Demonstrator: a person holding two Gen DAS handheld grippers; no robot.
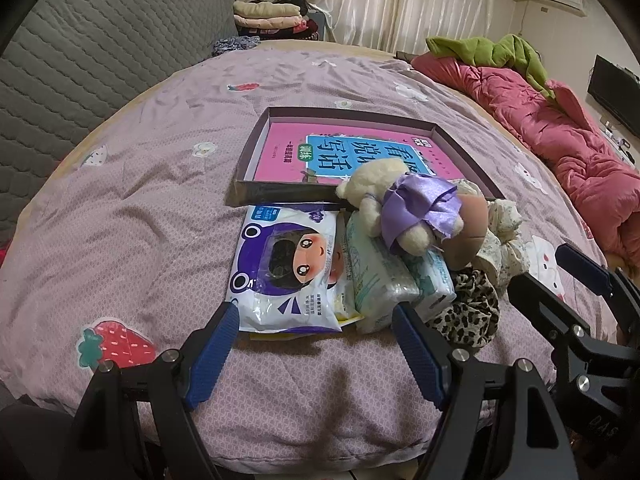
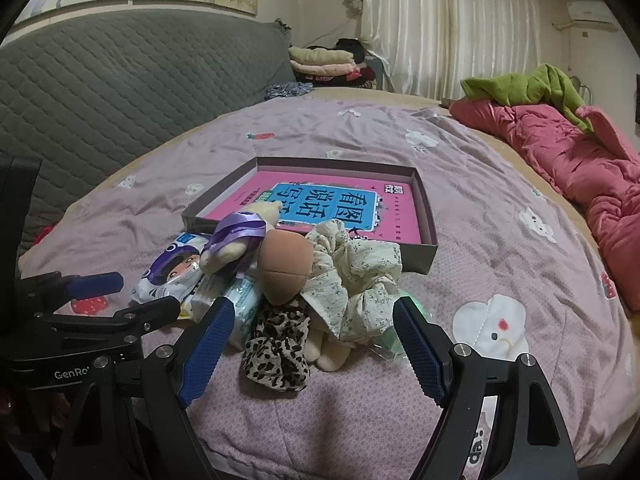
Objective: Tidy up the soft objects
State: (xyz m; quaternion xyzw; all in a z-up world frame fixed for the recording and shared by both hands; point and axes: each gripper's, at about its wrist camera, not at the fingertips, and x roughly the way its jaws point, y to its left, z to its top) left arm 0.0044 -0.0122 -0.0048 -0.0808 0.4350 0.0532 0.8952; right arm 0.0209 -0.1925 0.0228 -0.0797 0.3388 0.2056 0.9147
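A heap of soft things lies on the bed in front of a shallow box (image 1: 250,148) (image 2: 424,216) holding a pink book (image 1: 288,148) (image 2: 392,212). It holds a wet-wipe pack (image 1: 284,268) (image 2: 168,272), tissue packs (image 1: 380,276) (image 2: 240,296), a plush bear in a purple dress (image 1: 404,204) (image 2: 236,240), a brown plush piece (image 1: 468,232) (image 2: 284,268), a leopard scrunchie (image 1: 468,312) (image 2: 276,352) and a floral scrunchie (image 1: 500,236) (image 2: 352,276). My left gripper (image 1: 316,320) (image 2: 132,296) is open before the packs. My right gripper (image 2: 312,316) (image 1: 548,276) is open before the scrunchies.
The bed has a purple quilt (image 1: 160,184) (image 2: 500,216) with fruit and cat patches. A grey quilted headboard (image 1: 80,60) (image 2: 100,88) runs along the left. A red duvet (image 1: 560,128) (image 2: 580,160) with a green garment (image 1: 496,52) lies at the right. Folded clothes (image 1: 272,16) sit at the back.
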